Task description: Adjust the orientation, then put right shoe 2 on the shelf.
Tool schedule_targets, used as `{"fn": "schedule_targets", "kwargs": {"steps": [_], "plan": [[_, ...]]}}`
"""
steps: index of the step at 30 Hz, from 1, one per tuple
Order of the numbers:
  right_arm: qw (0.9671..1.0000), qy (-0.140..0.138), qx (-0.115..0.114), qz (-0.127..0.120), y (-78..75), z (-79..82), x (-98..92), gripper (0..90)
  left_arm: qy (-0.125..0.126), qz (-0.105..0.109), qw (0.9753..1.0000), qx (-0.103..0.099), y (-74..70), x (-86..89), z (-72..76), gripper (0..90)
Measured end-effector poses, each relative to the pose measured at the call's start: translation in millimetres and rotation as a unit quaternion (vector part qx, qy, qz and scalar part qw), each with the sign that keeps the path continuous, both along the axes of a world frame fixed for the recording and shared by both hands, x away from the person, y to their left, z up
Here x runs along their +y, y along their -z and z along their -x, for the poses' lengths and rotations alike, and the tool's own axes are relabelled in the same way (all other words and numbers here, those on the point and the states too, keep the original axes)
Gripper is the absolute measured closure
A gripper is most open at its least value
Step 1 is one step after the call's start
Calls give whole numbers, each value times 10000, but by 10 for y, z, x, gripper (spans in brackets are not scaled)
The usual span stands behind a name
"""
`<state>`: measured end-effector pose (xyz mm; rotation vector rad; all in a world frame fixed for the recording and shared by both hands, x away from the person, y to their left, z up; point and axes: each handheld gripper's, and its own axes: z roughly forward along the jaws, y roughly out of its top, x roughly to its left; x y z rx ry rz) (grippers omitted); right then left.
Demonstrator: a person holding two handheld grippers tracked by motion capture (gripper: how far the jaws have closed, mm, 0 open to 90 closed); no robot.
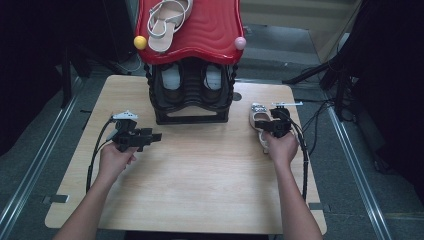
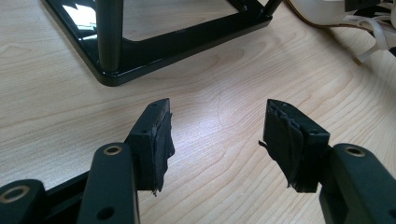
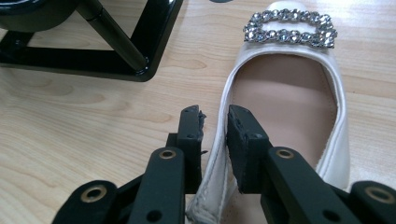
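On the table's right, the right gripper (image 3: 214, 122) pinches the light, soft shoe (image 3: 285, 112) by its thin side wall, likely floppy when lifted; the left gripper (image 2: 217, 135) hangs open.

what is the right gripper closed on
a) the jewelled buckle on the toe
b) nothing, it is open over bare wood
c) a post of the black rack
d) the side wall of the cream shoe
d: in the right gripper view the right gripper has one finger outside and one inside the cream shoe, pinching its side wall; the jewelled buckle lies farther ahead, untouched.
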<state>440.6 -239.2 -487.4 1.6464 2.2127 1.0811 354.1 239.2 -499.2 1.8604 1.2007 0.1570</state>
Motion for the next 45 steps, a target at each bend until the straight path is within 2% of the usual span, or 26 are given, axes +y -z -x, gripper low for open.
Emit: {"fn": "schedule_targets", "kwargs": {"steps": [8, 17, 22, 28, 33, 45], "plan": [[9995, 113, 240, 171, 42, -43, 18, 843, -29, 25, 10000, -41, -6, -1, 5, 424], [9994, 203, 271, 116, 34, -51, -14, 885, -27, 16, 10000, -22, 0, 5, -2, 422], [9993, 234, 298, 35, 3, -54, -61, 886, -22, 1, 10000, -7, 5, 2, -4, 422], [9993, 335, 171, -31, -85, -55, -149, 887, -8, -12, 10000, 1, 2, 0, -1, 422], [9990, 397, 224, -37, -180, -80, -218, 889, 16, -28, 10000, 5, 13, -10, -3, 422], [9972, 478, 196, -549, -291, -97, -309, 889, 44, -44, 10000, 9, 17, -21, -4, 423]]}}
